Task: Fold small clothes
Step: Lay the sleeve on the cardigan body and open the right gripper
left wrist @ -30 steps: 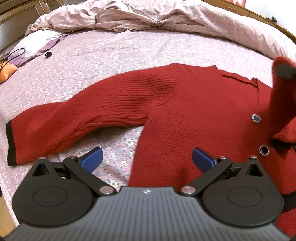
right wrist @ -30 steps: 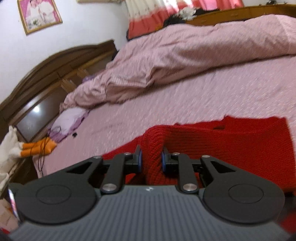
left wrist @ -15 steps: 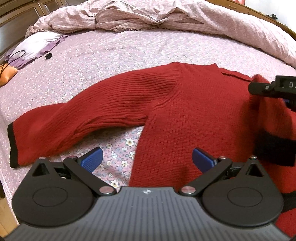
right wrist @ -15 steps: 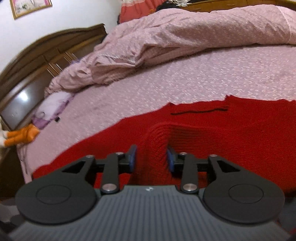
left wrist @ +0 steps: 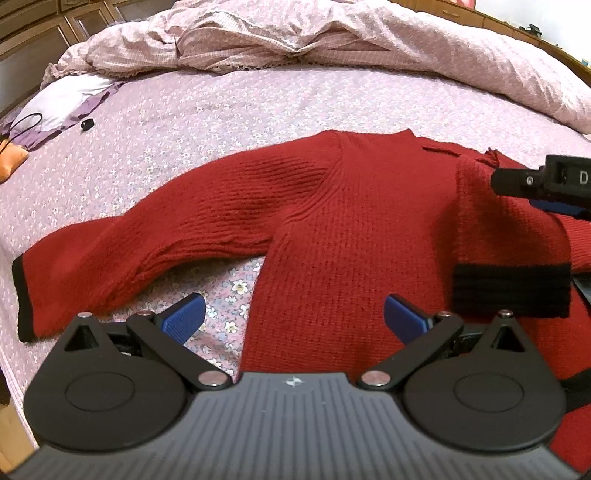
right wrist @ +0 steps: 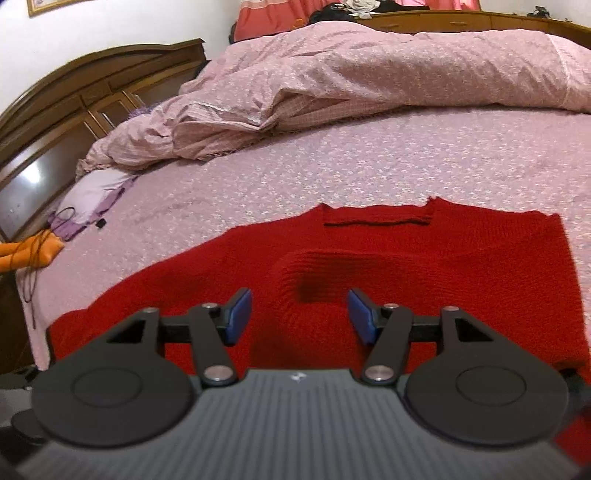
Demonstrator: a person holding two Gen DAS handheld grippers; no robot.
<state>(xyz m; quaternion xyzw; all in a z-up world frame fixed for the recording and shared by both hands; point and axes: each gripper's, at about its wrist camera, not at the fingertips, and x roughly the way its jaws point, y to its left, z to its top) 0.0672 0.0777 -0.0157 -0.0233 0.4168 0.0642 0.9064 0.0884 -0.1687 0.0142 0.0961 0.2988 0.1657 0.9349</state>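
A small red knit sweater [left wrist: 354, 229] with black cuffs lies flat on the bed; it also shows in the right wrist view [right wrist: 461, 251]. One sleeve [left wrist: 155, 236] stretches out to the left. The other sleeve [left wrist: 506, 243] is folded over the body, its black cuff [left wrist: 509, 288] lying on the front. My left gripper [left wrist: 293, 317] is open and empty above the sweater's lower edge. My right gripper [right wrist: 299, 317] is open just above the folded sleeve's hump [right wrist: 314, 273]; it also shows at the right edge of the left wrist view [left wrist: 543, 188].
A crumpled pink duvet [left wrist: 295, 33] lies across the back of the bed. A white and purple cloth [left wrist: 70, 99] with a black cable, and an orange toy [right wrist: 26, 254], lie at the far left. A wooden headboard [right wrist: 74, 107] stands behind.
My right gripper carried the sleeve across the sweater's body, lowered it, and opened, letting it go. The sleeve now lies folded on the front. My left gripper has stayed put and open.
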